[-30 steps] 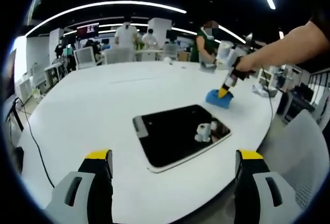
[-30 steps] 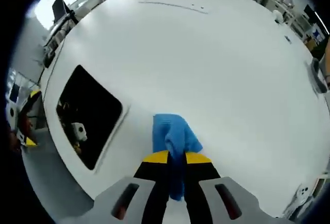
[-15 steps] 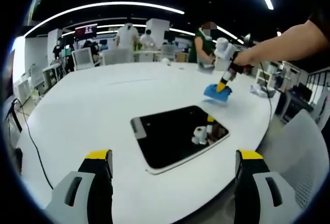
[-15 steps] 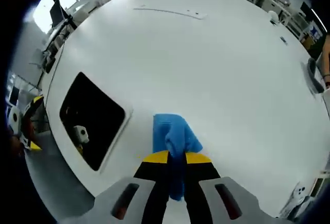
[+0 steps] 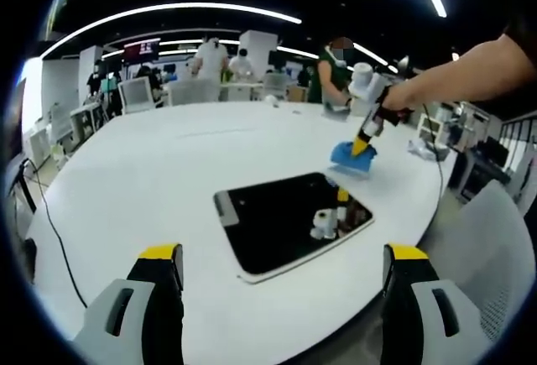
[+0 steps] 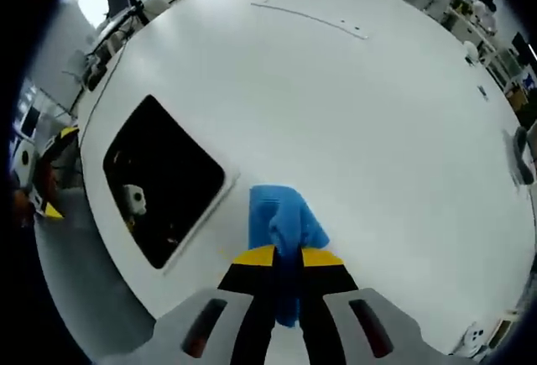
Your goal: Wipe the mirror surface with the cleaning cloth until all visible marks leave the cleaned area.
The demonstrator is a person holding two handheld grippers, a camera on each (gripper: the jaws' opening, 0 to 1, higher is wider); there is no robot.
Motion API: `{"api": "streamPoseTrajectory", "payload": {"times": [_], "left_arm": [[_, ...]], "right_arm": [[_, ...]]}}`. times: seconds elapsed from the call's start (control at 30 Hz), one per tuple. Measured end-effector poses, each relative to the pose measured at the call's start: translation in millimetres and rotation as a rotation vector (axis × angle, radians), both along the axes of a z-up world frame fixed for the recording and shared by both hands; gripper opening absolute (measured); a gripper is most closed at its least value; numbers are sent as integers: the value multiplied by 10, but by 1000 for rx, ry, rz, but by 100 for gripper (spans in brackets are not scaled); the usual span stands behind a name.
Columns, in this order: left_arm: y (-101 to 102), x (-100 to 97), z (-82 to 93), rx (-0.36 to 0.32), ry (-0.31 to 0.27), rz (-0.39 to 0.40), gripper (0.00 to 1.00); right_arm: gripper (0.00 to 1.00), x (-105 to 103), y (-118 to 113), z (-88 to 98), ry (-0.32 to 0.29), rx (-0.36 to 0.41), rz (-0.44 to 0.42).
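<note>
**One cloth pinched, one mirror flat on the table**

The right gripper (image 6: 287, 258) has its two yellow-tipped jaws clenched on one soft, crumpled blue cloth (image 6: 284, 221), which bunches up above the tips. In the left gripper view the cloth (image 5: 352, 156) sits under the right gripper (image 5: 362, 147), just beyond the mirror's far corner; whether it touches the table cannot be told.

One mirror (image 5: 289, 221), a dark, glossy rectangle with rounded corners and a thin pale rim, lies flat on the smooth white round table (image 5: 143, 180). Its surface reflects a gripper.

The left gripper (image 5: 284, 264) holds nothing; its two jaws stand wide apart, near the mirror's near edge.
</note>
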State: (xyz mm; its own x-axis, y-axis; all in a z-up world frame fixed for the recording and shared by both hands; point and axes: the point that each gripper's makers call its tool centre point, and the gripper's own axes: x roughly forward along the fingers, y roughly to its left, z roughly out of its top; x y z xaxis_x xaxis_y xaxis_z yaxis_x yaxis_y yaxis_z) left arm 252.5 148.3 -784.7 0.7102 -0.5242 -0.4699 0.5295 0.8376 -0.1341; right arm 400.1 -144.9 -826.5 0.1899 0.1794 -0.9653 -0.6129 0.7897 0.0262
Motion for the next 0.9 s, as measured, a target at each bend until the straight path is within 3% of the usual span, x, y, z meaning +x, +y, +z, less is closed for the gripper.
{"api": "streamPoseTrajectory", "payload": {"times": [0.23, 0.9], "left_arm": [[4, -1, -2, 0, 1, 2, 99], [-33, -23, -14, -6, 9, -18, 99]], "right_arm": [[3, -56, 182, -65, 61, 19, -73], [3, -91, 638, -189, 92, 33, -182]]}}
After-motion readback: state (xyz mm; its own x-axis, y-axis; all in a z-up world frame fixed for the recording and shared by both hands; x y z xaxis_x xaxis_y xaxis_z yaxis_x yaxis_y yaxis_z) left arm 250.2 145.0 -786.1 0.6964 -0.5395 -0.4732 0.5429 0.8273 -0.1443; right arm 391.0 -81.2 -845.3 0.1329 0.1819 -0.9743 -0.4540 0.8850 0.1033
